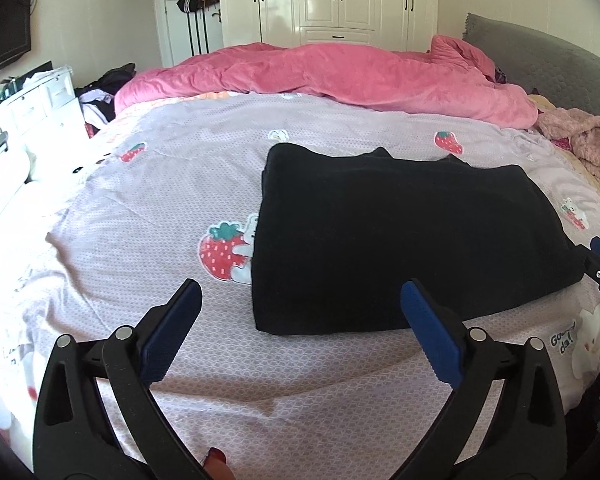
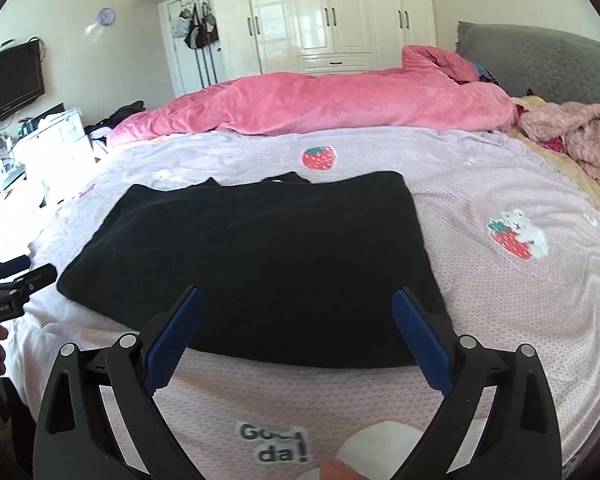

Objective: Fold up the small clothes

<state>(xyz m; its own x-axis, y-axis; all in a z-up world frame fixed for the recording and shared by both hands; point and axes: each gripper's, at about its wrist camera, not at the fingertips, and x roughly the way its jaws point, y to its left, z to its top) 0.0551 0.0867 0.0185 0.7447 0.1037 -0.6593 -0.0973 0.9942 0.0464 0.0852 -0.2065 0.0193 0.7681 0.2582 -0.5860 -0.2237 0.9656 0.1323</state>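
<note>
Two grippers: both in view, neither touching the garment.
Left gripper [image 1: 300, 296]: fingers spread wide, nothing between them; hovers over the bedsheet at the near edge of the bed, beside the garment's near left corner.
Right gripper [image 2: 300, 304]: fingers [image 2: 420, 340] spread wide, nothing held; its tips stand just above the garment's near edge.
Black garment [image 1: 400, 240]: folded into a flat rectangle, lying on the bedsheet [image 1: 160, 200] toward the near edge of the bed, its folded edges mostly straight.
Bedsheet: lilac, printed with strawberries and bears; lightly wrinkled around the garment.
Pink duvet [image 1: 320, 72]: bunched along the far edge of the bed.
Fluffy pink garment [image 2: 576, 136]: heaped at the far right corner, well apart from the black garment.
</note>
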